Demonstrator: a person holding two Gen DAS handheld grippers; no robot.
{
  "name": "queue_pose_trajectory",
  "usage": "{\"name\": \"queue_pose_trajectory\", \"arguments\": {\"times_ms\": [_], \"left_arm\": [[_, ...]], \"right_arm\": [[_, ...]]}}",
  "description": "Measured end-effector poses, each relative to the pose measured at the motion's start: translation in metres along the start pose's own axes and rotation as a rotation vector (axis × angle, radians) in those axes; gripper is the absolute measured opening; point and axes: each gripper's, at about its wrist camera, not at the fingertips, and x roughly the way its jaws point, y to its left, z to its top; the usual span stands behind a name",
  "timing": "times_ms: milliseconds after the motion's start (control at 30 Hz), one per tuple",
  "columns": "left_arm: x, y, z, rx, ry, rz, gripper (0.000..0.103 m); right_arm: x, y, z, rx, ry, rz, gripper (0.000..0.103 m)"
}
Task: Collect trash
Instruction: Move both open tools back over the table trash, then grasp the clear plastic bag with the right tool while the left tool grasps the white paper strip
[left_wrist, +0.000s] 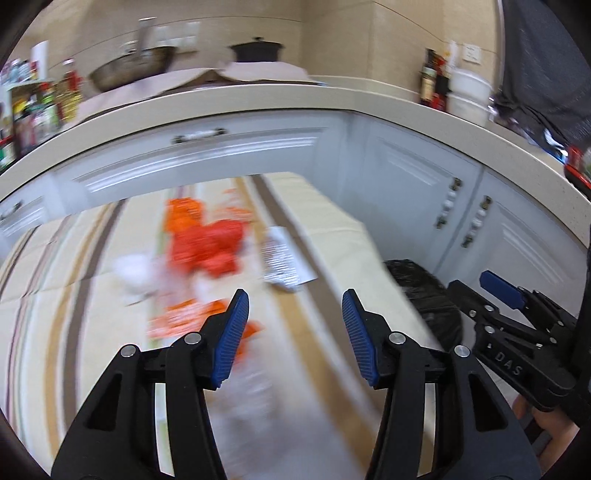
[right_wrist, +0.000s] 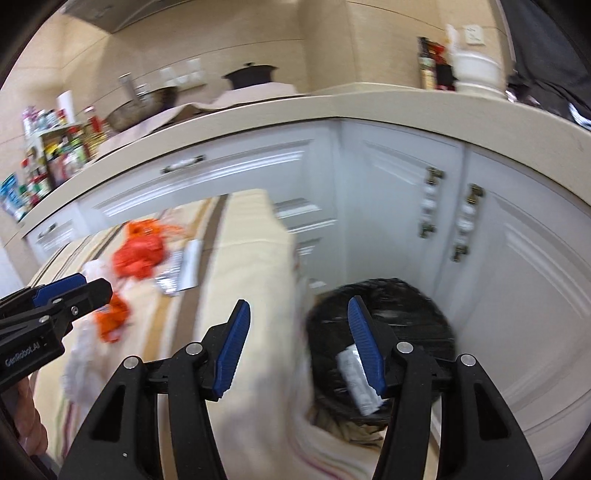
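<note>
So we've got the left gripper (left_wrist: 295, 317) hovering over the striped cloth-covered surface (left_wrist: 66, 295), jaws wide apart with nothing between them. The trash is scattered on that surface: a crumpled orange wrapper (left_wrist: 210, 243) in the middle, more orange scraps (left_wrist: 184, 317) closer to us, some white crumpled tissue (left_wrist: 136, 273) on the left, and a silvery white packet (left_wrist: 284, 262) just beside the orange wrapper. It's all pretty blurry, so we can't make out much more. Our right gripper (right_wrist: 299, 325) sits off the surface's edge, over the black-bagged trash bin (right_wrist: 406, 295) on the floor by the white cabinets (right_wrist: 517, 258). Its jaws are spread apart too, holding nothing. A white wrapper (right_wrist: 354, 376) lies inside the bin.
</note>
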Motion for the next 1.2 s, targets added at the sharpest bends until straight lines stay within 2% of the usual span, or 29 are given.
{"name": "queue_pose_trajectory", "arguments": {"times_ms": [200,400,600,867,900,967,1000,1200], "left_arm": [[-0.024,0.055,-0.024,-0.056,0.003,0.098,0.052],[-0.041,0.097,-0.047,-0.117,0.008,0.161,0.052],[-0.049,0.122,-0.063,-0.153,0.01,0.185,0.052],[-0.042,0.122,-0.074,-0.161,0.035,0.153,0.052],[-0.041,0.121,-0.074,-0.159,0.037,0.143,0.053],[-0.039,0.118,-0.074,-0.152,0.037,0.132,0.056],[-0.038,0.117,-0.074,-0.149,0.036,0.129,0.06],[-0.036,0.111,-0.073,-0.142,0.032,0.114,0.06]], "right_arm": [[-0.009,0.056,-0.01,-0.072,0.004,0.086,0.055],[-0.014,0.102,-0.021,-0.143,0.012,0.159,0.059],[-0.013,0.135,-0.032,-0.189,0.029,0.211,0.065],[0.003,0.151,-0.045,-0.197,0.094,0.255,0.066],[0.003,0.151,-0.046,-0.192,0.097,0.261,0.065],[0.004,0.151,-0.047,-0.184,0.105,0.284,0.049],[0.004,0.151,-0.047,-0.178,0.112,0.304,0.045],[-0.002,0.148,-0.05,-0.168,0.101,0.319,0.042]]}}
